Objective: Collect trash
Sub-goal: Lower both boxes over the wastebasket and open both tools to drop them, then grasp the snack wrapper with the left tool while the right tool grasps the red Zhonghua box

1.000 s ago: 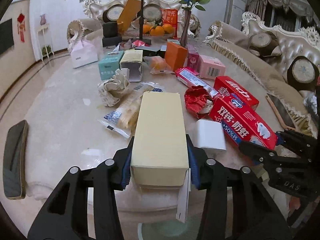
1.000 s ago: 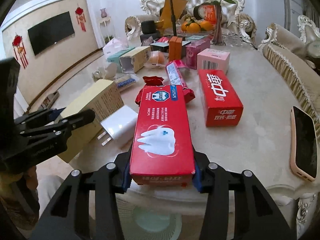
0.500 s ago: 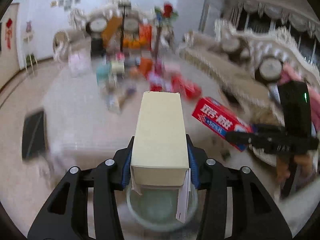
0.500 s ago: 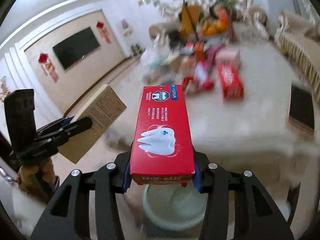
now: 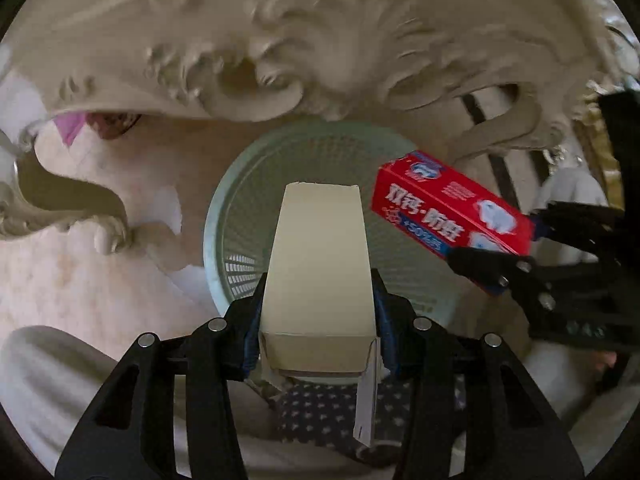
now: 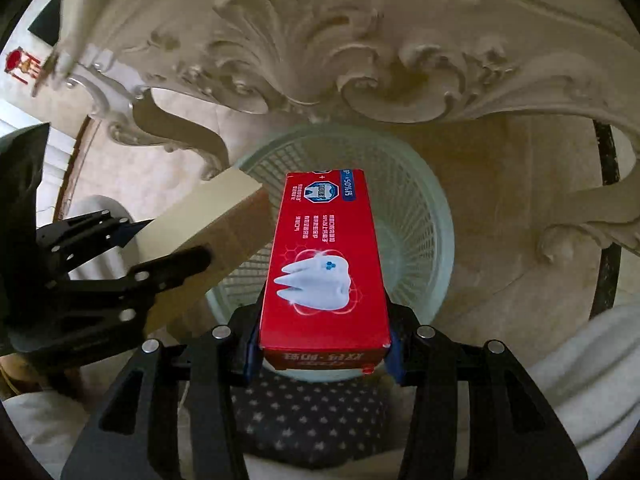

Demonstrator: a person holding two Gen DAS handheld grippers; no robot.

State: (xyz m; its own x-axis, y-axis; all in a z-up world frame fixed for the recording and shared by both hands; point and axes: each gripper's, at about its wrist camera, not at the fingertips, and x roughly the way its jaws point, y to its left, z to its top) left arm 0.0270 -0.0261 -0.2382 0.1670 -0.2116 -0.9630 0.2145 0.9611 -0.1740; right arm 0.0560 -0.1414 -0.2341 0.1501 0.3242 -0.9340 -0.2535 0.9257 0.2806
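My left gripper [image 5: 318,320] is shut on a plain cream cardboard box [image 5: 320,264] and holds it above a pale green mesh waste basket [image 5: 240,216] on the floor. My right gripper [image 6: 320,324] is shut on a red toothpaste box [image 6: 324,256] with a tooth picture, held over the same basket [image 6: 420,232]. The red box [image 5: 448,212] and the right gripper [image 5: 520,256] show at the right of the left wrist view. The cream box [image 6: 208,228] and the left gripper [image 6: 132,264] show at the left of the right wrist view.
The carved cream table apron [image 5: 280,40] hangs just above and behind the basket, also in the right wrist view [image 6: 360,48]. A curled table leg [image 5: 60,208] stands left of the basket. Dark star-patterned fabric [image 6: 312,420] lies below the grippers.
Both grippers have dropped from table height to below the table edge, carrying their boxes. The table top is out of view and the basket now fills the middle.
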